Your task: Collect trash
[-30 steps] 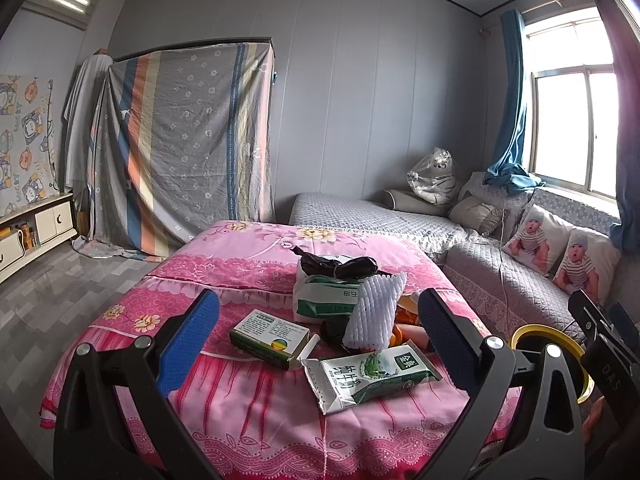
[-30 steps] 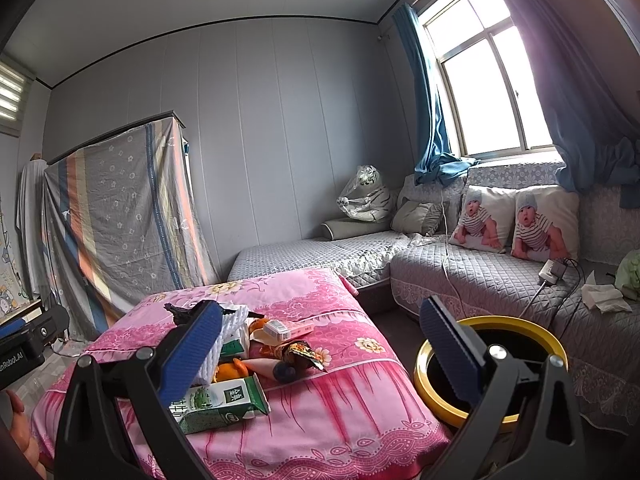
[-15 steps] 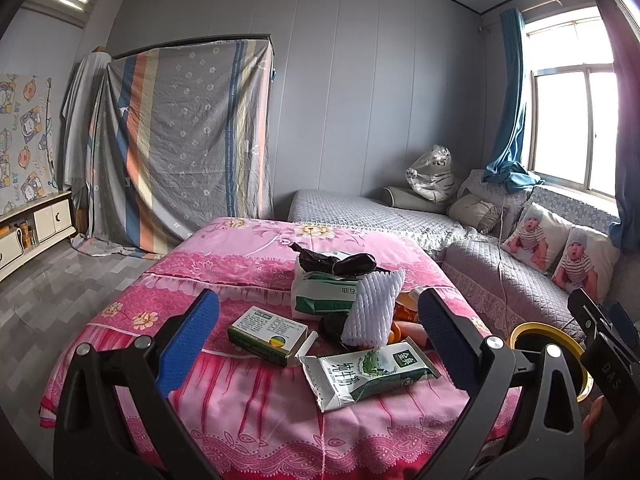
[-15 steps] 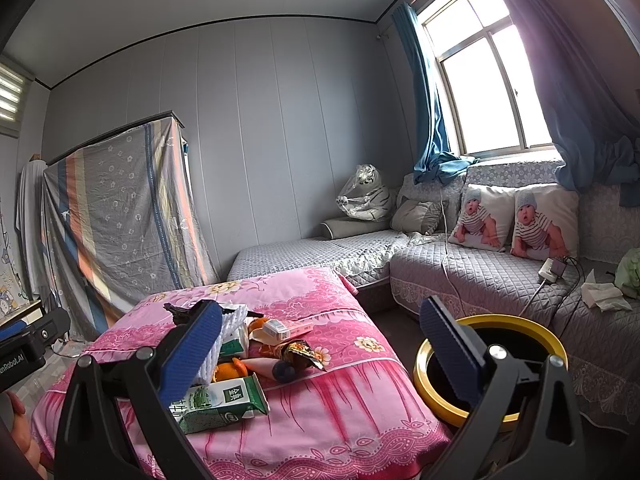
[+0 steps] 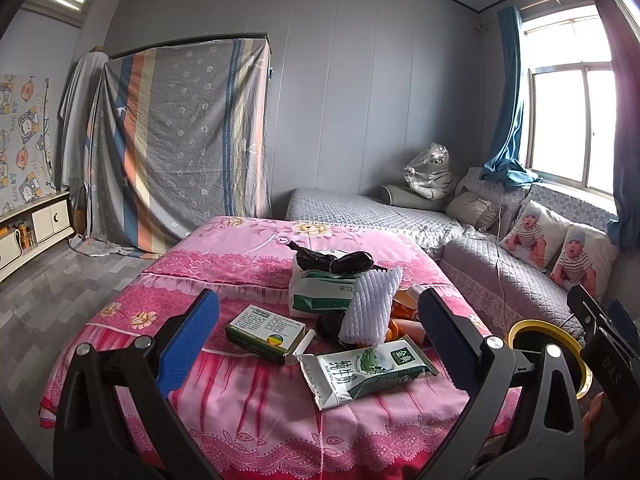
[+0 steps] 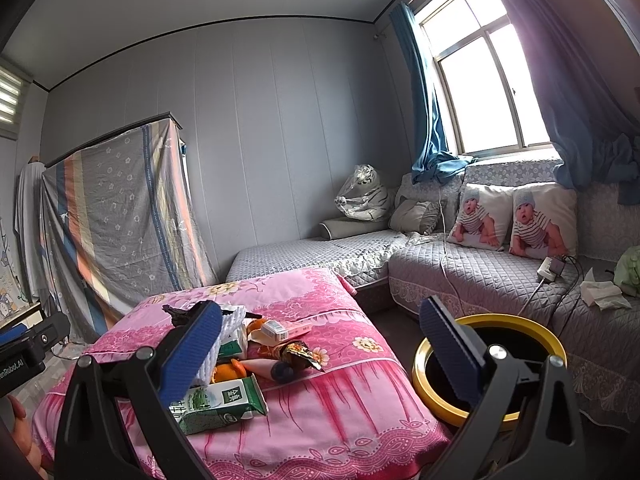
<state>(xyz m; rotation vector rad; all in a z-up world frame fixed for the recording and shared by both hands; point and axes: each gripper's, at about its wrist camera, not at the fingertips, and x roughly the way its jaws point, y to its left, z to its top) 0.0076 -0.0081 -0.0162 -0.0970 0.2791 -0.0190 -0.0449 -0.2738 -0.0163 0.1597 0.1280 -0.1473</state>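
Left gripper (image 5: 318, 338) jaws spread wide, nothing between them, held above the near edge of the bench (image 5: 248, 408). Right gripper (image 6: 320, 346) likewise wide open and empty, off the bench's right side.

Bench carries a pink floral cloth. Trash sits clustered on its near-right part: green milk carton (image 5: 366, 372) flattened, nearest the front edge; small green-and-white box (image 5: 266, 328) just left of it; white foam fruit sleeve (image 5: 370, 304) leaning behind the carton; white-green tissue pack (image 5: 320, 292) further back with a dark wrapper (image 5: 332, 260) on top. Orange peel (image 6: 226, 370) and a crumpled snack wrapper (image 6: 298, 354) beside the sleeve, seen from the right wrist view.

Yellow-rimmed bin (image 6: 486, 364) stands on the floor just right of the bench, black inside.

Room: grey quilted sofa (image 6: 472, 276) in an L along the back and window walls, two baby-print cushions (image 6: 516, 220), blue curtain (image 6: 424, 120) at the window. Striped sheet (image 5: 180, 140) hangs over a frame at back left. Low white cabinet (image 5: 32, 224) at far left. Grey tiled floor.
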